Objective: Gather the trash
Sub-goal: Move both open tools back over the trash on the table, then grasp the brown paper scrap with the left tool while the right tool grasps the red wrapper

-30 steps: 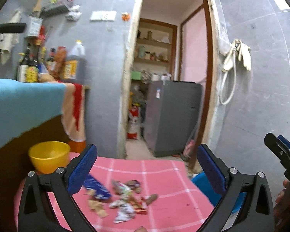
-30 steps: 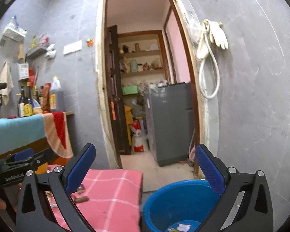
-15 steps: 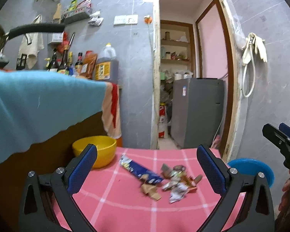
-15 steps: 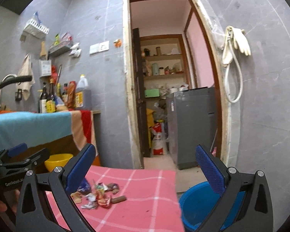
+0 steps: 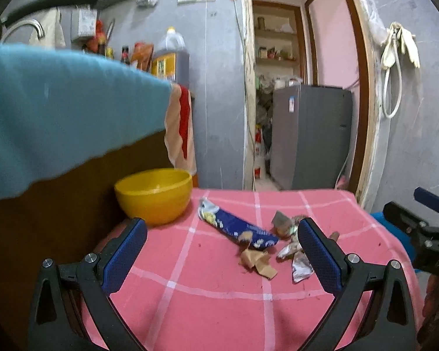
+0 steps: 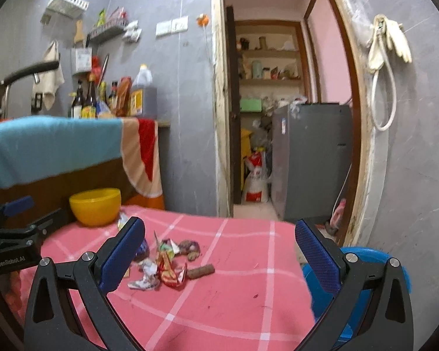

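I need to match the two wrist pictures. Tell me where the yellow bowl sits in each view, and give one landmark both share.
Left wrist: the yellow bowl sits left of centre, at the far left corner of the pink checked cloth.
Right wrist: the yellow bowl sits at the left, smaller, behind the left gripper.
Shared landmark: the grey fridge through the doorway.

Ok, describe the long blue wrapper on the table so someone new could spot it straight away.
Find the pink checked tablecloth and its yellow bowl. Just right of the bowl lies the blue wrapper, stretched towards the pile of scraps. It is the only long, dark blue piece; the rest are small, crumpled, silver or brown.
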{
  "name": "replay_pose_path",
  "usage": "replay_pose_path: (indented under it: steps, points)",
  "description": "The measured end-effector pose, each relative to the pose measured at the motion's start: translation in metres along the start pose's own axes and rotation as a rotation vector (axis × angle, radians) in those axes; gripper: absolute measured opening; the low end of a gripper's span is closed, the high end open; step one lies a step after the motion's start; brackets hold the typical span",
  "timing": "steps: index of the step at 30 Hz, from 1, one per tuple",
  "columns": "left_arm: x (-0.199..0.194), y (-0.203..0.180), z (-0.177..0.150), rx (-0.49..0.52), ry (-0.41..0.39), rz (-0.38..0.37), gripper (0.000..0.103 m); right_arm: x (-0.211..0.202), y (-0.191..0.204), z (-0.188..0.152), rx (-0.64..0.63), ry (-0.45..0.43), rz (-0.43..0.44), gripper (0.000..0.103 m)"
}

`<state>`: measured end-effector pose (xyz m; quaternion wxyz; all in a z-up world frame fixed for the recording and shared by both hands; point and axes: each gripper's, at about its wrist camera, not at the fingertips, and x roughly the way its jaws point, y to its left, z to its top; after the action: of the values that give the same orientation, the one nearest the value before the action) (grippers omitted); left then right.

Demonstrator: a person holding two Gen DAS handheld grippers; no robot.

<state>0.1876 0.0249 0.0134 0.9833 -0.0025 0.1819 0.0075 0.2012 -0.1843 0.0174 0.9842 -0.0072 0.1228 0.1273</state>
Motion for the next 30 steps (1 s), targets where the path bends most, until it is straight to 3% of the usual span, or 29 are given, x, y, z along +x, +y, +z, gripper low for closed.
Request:
replay_pose_path:
  steps: [5,8,19,24,30]
  points:
    - [0.022,0.004,-0.004,-0.017,0.083,-0.016,0.101,0.028,0.003,-0.012,-0.004,0.121,0.027,0.103]
    - [0.032,0.003,-0.005,-0.017,0.121,-0.027,0.099,0.04,0.002,-0.018,0.017,0.182,0.055,0.095]
    - [0.079,0.009,-0.015,-0.071,0.352,-0.116,0.058,0.078,0.007,-0.032,0.042,0.389,0.15,0.061]
    - [0.095,0.015,-0.018,-0.127,0.432,-0.167,0.047,0.095,0.008,-0.038,0.078,0.48,0.216,0.045]
    - [0.099,0.021,-0.015,-0.19,0.457,-0.201,0.042,0.106,0.014,-0.043,0.077,0.539,0.25,0.041]
